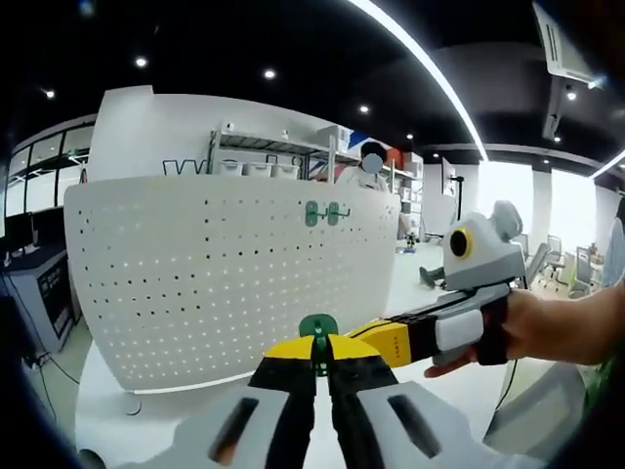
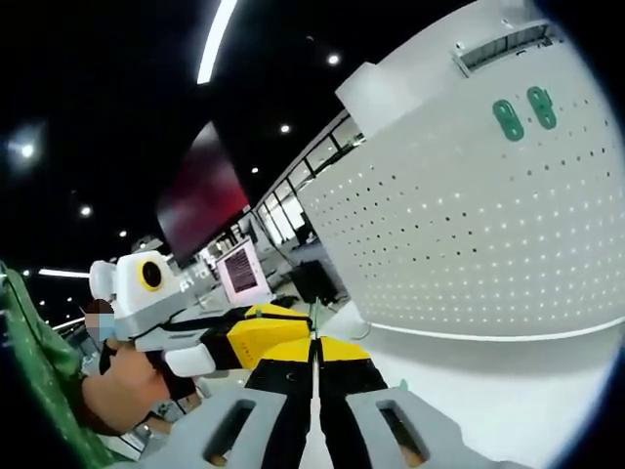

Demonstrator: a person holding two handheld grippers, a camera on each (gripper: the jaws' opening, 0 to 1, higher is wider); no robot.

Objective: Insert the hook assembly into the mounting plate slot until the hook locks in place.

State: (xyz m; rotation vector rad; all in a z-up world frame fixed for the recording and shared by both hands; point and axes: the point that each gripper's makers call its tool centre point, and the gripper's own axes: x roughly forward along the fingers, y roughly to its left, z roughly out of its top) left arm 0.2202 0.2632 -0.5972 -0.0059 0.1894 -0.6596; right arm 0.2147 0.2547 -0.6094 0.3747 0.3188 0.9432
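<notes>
A white perforated mounting plate [image 1: 215, 264] stands upright on the table, with two green hooks [image 1: 325, 212] fixed near its top edge. My left gripper [image 1: 319, 354] is shut on a small green hook assembly [image 1: 317, 327], held low in front of the plate. A hand brings my right gripper [image 1: 369, 338] in from the right, its yellow tips against the left gripper's tips. In the right gripper view the plate [image 2: 469, 225] and its two green hooks [image 2: 522, 112] sit at the right. There my right gripper [image 2: 314, 360] is shut, beside the left gripper [image 2: 291, 330].
The plate stands on a white table [image 1: 107, 391] with a curved edge. Behind it are shelving racks [image 1: 264, 156] and a person [image 1: 369, 166]. A desk with monitors [image 2: 242, 272] lies beyond the plate's far end.
</notes>
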